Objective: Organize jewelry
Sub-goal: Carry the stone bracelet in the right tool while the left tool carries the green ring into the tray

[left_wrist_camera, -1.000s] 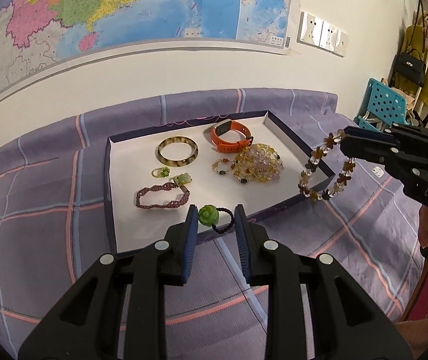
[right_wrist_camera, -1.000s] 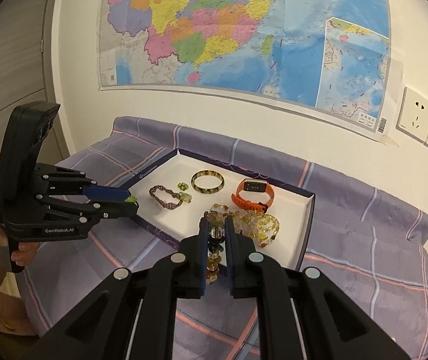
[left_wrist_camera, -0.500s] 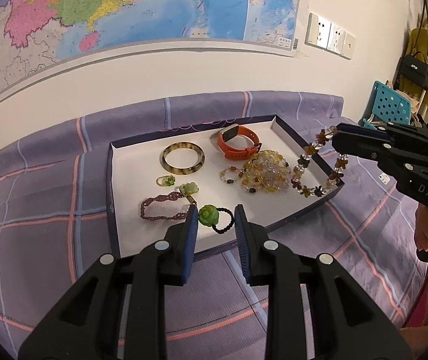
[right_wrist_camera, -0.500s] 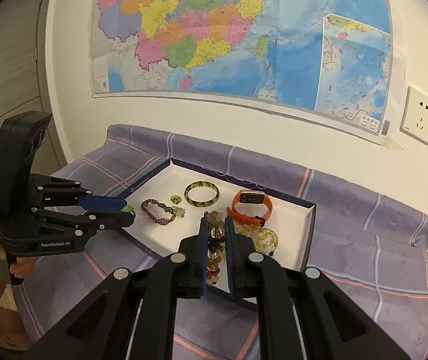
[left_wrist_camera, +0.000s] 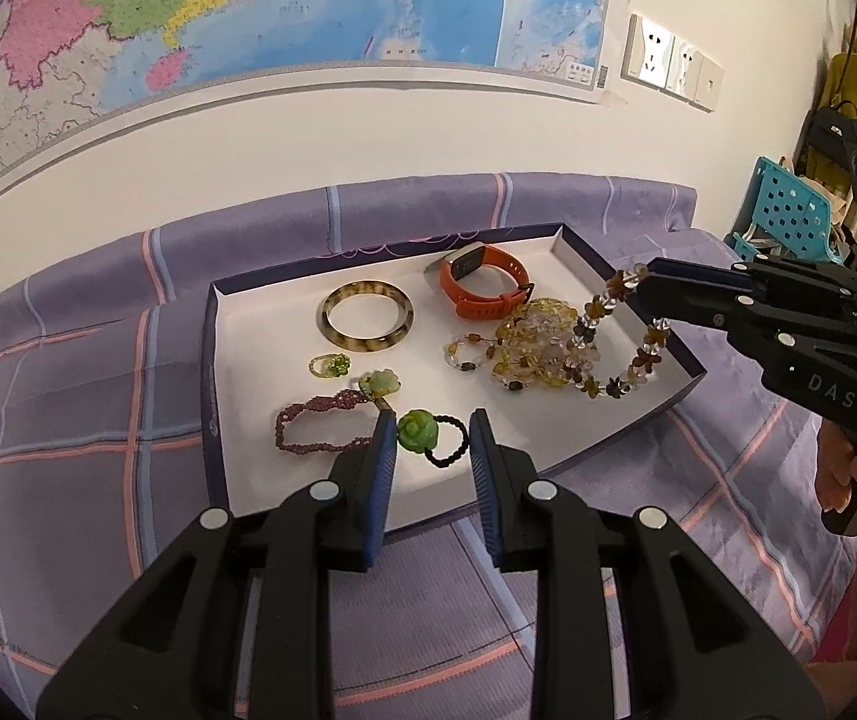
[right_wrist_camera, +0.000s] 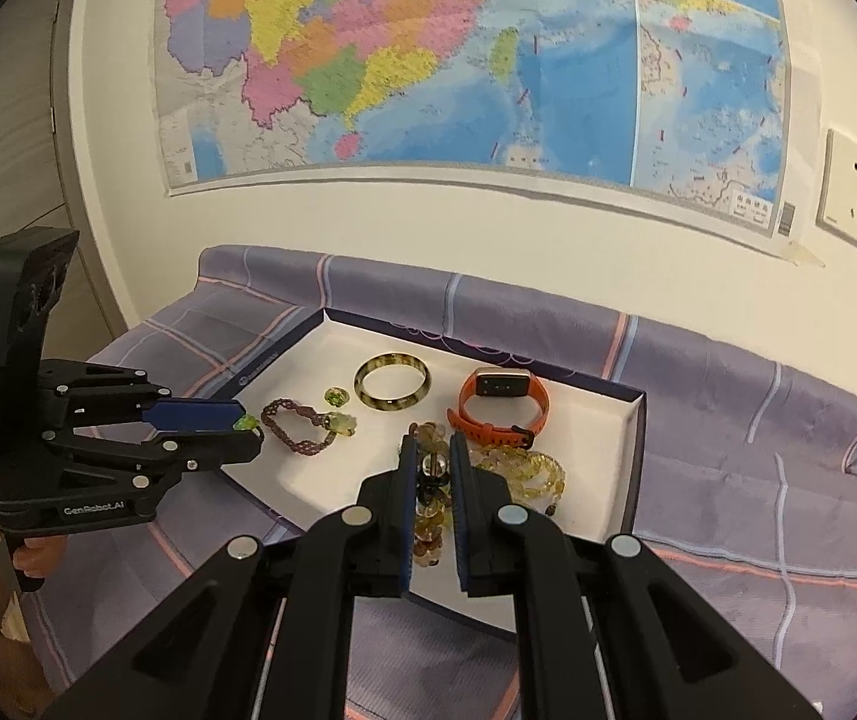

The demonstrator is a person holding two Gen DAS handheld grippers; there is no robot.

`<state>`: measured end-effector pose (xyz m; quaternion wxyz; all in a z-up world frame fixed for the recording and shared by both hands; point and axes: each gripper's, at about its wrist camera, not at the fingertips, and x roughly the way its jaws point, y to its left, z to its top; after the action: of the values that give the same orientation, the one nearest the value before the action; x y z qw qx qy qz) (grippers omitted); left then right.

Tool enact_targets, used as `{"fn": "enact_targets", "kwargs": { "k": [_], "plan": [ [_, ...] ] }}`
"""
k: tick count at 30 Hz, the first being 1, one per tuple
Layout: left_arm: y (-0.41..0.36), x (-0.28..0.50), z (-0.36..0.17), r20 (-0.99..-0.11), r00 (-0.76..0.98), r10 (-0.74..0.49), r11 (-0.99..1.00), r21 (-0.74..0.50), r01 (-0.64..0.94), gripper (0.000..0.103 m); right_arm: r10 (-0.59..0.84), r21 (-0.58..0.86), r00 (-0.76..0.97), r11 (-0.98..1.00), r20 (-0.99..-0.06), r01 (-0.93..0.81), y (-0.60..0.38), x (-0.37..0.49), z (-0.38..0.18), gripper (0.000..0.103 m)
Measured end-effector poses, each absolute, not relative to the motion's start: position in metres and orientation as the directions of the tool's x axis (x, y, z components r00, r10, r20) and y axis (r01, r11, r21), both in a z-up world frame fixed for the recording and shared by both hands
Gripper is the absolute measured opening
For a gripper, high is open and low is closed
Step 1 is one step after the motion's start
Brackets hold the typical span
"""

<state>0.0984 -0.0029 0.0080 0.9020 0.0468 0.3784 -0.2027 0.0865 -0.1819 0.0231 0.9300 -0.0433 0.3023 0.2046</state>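
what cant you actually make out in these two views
- Right wrist view: the bead bracelet mostly hidden between the right tool fingers.
- Right wrist view: the green flower ring is a sliver behind the left tool tip.
- Left wrist view: the tray near edge is cut by the fingers.

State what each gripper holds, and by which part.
Left gripper: green rose ring, apparently by its rose. Right gripper: beaded flower bracelet, pinched on its top beads.
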Motion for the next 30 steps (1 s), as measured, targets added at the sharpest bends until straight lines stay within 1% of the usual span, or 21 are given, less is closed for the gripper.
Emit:
{"fn": "enact_targets", "kwargs": {
  "k": [13, 30],
  "plan": [
    [-0.010, 0.110, -0.002, -0.723, 0.621, -0.304, 0.918, -0.048, 0.394, 0.025, 0.365, 0.058, 0.714, 0.908, -0.598, -0.415, -0.178, 0.098, 0.016, 0.009],
    [-0.015, 0.125, -0.015, -0.746, 0.602, -0.284, 0.924, -0.045, 0.380, 0.025, 0.395, 0.116, 0.680, 0.901, -0.618, -0.417, -0.179, 0.119, 0.007, 0.009]
  ]
}}
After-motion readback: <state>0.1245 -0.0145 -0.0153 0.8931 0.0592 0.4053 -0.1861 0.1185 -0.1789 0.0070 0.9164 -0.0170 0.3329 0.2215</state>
